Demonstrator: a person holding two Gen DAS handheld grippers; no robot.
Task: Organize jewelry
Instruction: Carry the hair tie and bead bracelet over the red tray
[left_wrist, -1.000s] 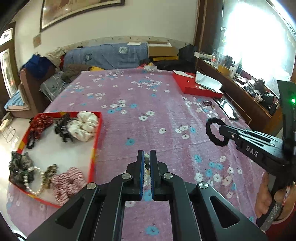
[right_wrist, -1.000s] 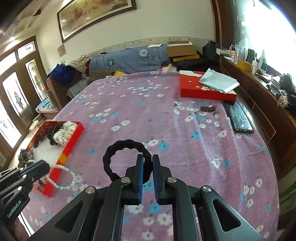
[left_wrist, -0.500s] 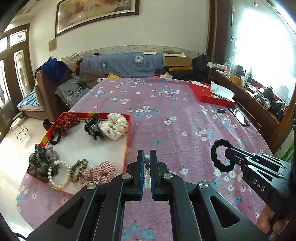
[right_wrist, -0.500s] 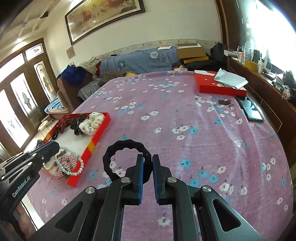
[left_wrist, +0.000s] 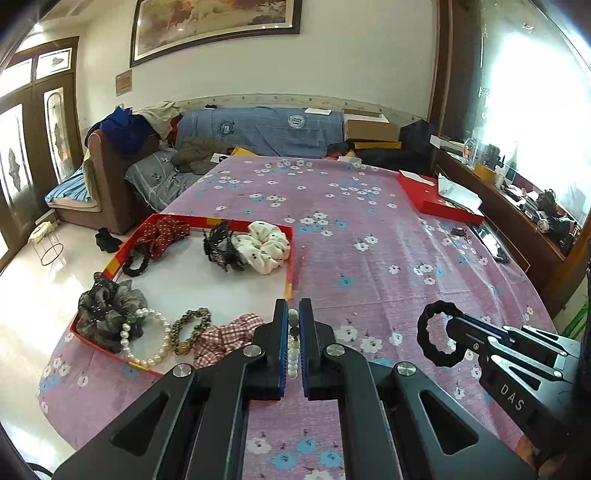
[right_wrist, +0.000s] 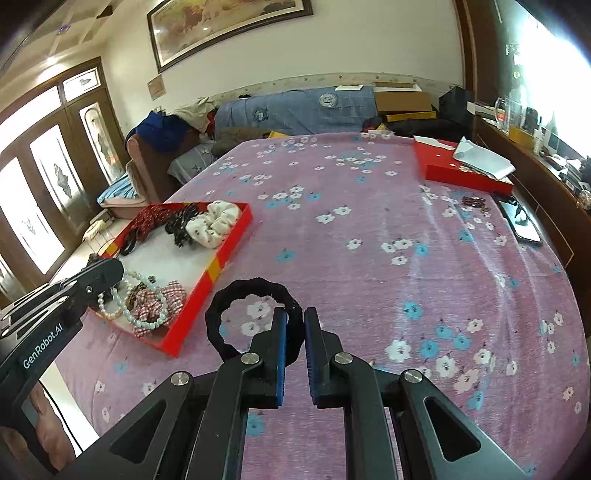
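With your left gripper (left_wrist: 293, 332) clamped on a bead bracelet (left_wrist: 293, 345) just beside the red tray's (left_wrist: 289, 269) near corner and your right gripper (right_wrist: 294, 332) pinching a black hair tie (right_wrist: 221, 328), carry each fully over the rim before releasing.

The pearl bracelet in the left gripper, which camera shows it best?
The right wrist view: the pearl bracelet hangs as a full loop from the left gripper over the red tray. The left wrist view shows only a few beads between its fingers.

Black left gripper (left_wrist: 294, 332) and right gripper (right_wrist: 294, 332): blue finger pads, silver screws.
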